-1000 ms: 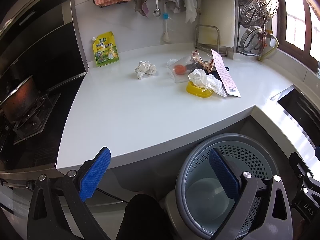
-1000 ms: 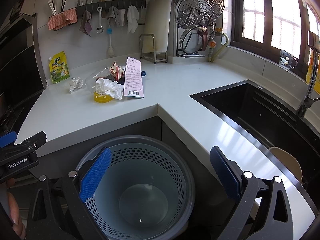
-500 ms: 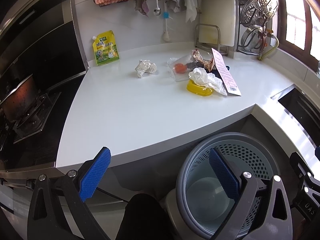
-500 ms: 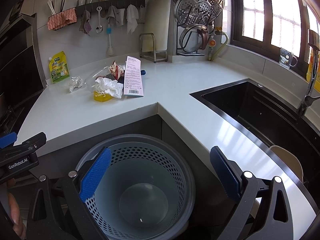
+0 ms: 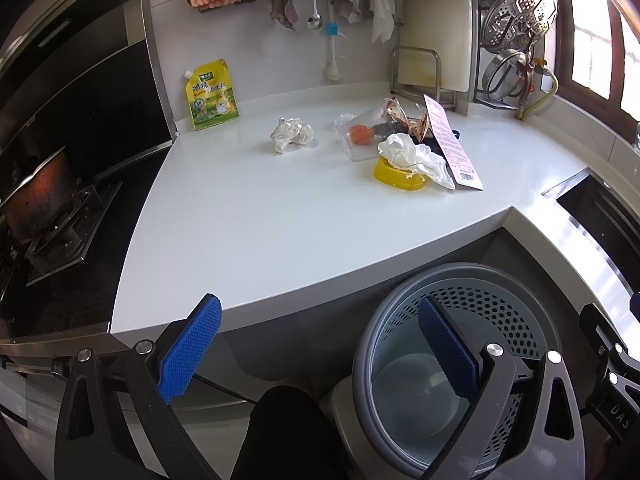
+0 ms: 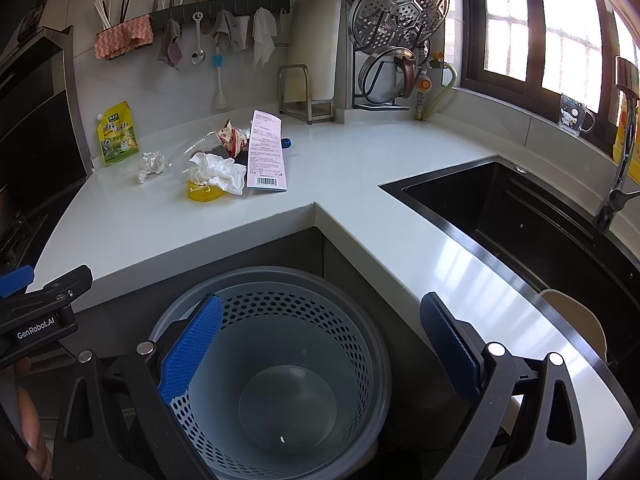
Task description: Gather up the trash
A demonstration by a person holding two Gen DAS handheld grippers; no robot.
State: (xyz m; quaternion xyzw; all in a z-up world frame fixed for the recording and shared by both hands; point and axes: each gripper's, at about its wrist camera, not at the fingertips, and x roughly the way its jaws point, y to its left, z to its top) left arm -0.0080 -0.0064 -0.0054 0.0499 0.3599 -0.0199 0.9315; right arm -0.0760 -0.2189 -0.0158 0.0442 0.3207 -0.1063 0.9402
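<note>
Trash lies on the white counter (image 5: 260,216): a crumpled paper ball (image 5: 291,134), a clear plastic bag (image 5: 362,136) with something orange inside, a white tissue (image 5: 408,154) on a yellow lid (image 5: 394,178), a snack wrapper (image 6: 232,136) and a pink paper slip (image 5: 452,144). A grey perforated bin (image 6: 280,344) stands on the floor below the counter corner. My left gripper (image 5: 320,344) hangs open near the counter's front edge. My right gripper (image 6: 320,344) is open above the bin, nothing between its fingers.
A yellow sauce pouch (image 5: 210,94) leans on the back wall. A stove with a pot (image 5: 36,196) is at the left and a black sink (image 6: 520,216) at the right. Cloths and utensils hang on a rail (image 6: 224,4); a dish rack (image 6: 396,36) stands behind.
Both views have shifted very slightly; the trash and bin stay where they were. Both grippers remain open.
</note>
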